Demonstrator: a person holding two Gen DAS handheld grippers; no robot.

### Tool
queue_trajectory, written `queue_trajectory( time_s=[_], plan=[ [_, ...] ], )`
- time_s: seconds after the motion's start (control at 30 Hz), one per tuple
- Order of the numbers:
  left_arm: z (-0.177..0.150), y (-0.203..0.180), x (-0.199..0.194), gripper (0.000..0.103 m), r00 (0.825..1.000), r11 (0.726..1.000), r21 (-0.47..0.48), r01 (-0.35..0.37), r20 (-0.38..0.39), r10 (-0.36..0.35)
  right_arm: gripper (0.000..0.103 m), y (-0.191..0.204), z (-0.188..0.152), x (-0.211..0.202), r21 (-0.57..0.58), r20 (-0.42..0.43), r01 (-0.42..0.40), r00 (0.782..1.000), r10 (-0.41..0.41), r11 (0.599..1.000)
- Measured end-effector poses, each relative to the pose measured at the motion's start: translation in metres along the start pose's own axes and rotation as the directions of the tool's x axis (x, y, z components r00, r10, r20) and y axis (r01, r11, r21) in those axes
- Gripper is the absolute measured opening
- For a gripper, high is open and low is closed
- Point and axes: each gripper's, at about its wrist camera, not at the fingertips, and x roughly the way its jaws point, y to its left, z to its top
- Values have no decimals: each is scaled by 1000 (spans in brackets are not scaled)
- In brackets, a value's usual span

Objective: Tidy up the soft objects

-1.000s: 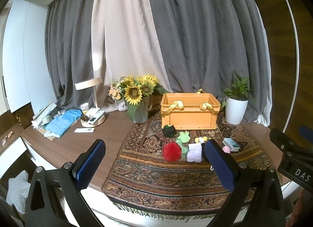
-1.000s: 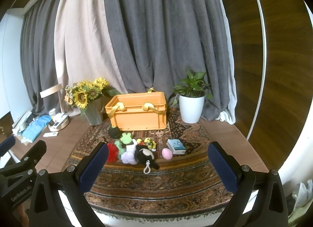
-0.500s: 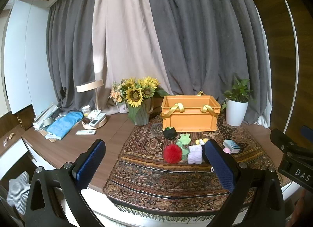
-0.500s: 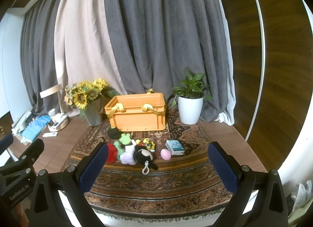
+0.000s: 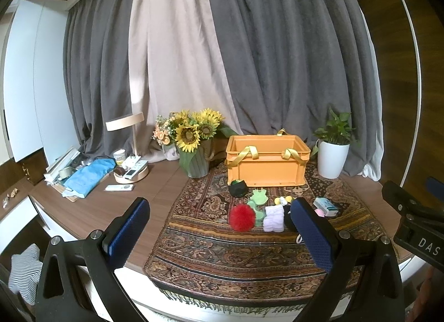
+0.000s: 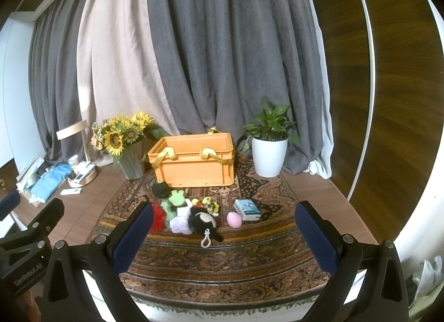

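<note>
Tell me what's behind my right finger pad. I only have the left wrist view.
Observer: A black and white plush lies there on the rug, against the white plush.
Operator: Anything attached to it?
Observer: Yes, a white clip on its near side, lying on the rug.
Operator: Right gripper state?
Observer: The right gripper is open and holds nothing.
</note>
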Motion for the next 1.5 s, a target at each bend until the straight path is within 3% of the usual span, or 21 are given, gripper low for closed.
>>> queue_trajectory(
  time_s=[0.97, 1.23, 1.5],
  plan=[
    [-7, -2, 1, 103, 1000, 1000, 1, 5, -19, -5, 102, 1, -1, 4, 0, -10, 2, 1000, -2, 1000],
    [-20, 1, 29, 103, 996, 1000, 7, 24, -86, -23, 102, 15, -9, 36, -13, -71, 6, 997, -7, 1000],
    [-23, 11, 84, 103, 987, 996, 40, 74, -143, -67, 102, 32, -19, 80, -22, -140, 9, 990, -12, 1000]
  ],
)
